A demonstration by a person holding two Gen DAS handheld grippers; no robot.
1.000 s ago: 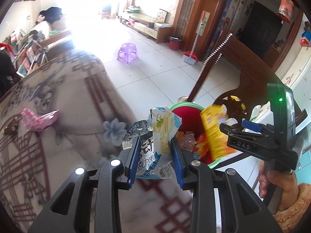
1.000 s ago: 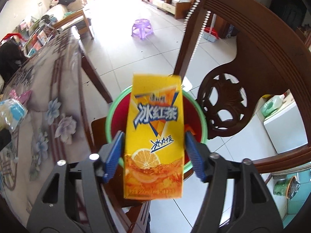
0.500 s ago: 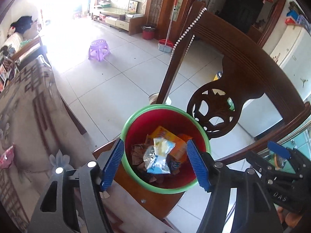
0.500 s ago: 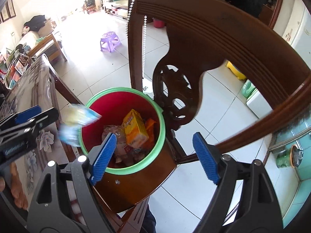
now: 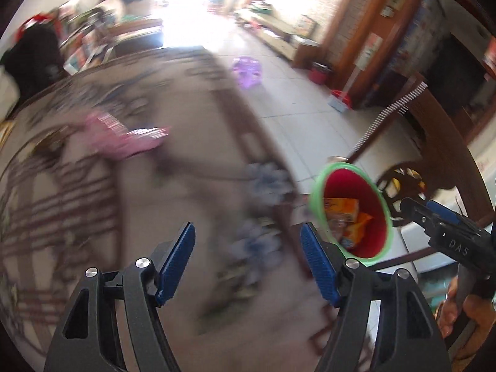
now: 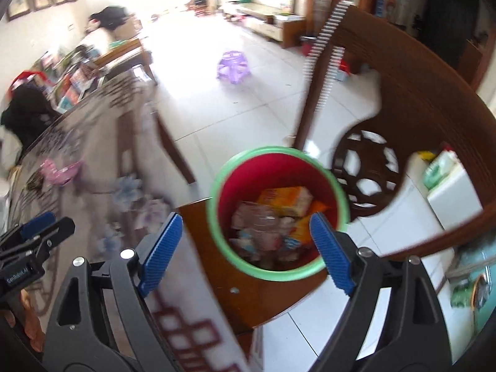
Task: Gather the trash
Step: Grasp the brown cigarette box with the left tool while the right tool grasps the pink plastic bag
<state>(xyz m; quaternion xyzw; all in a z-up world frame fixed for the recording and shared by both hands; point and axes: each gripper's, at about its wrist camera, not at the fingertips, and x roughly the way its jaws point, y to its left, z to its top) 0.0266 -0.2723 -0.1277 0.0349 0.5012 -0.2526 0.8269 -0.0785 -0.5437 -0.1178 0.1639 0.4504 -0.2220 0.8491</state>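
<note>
Nearest, the left gripper (image 5: 247,260) hangs over the patterned cloth of the desk (image 5: 155,204), its blue-padded jaws spread with nothing between them; they have just been opening. The right gripper (image 6: 245,249) is likewise spread and empty, its jaws having just widened too, and it points down at the red plastic bin with a green rim (image 6: 342,204), which stands on the brown wooden chair seat (image 6: 248,297) just beside the desk's right edge. Inside the bin lie an orange-yellow drink carton (image 6: 283,197) and a heap of crumpled wrappers.

Farther off on the desk, toward its left side, a crumpled pink foil wrapper (image 5: 124,139) lies well apart from the bin. Beyond, a purple plastic stool (image 6: 233,65) stands on the pale tiled floor.

To my eye both hands have finished a drop and the step now is going back for more. The left gripper looks best placed: it would need to travel out over the desk to the pink wrapper, straddle it and pinch it. The view is blurred, so other scraps may be there unseen.
</note>
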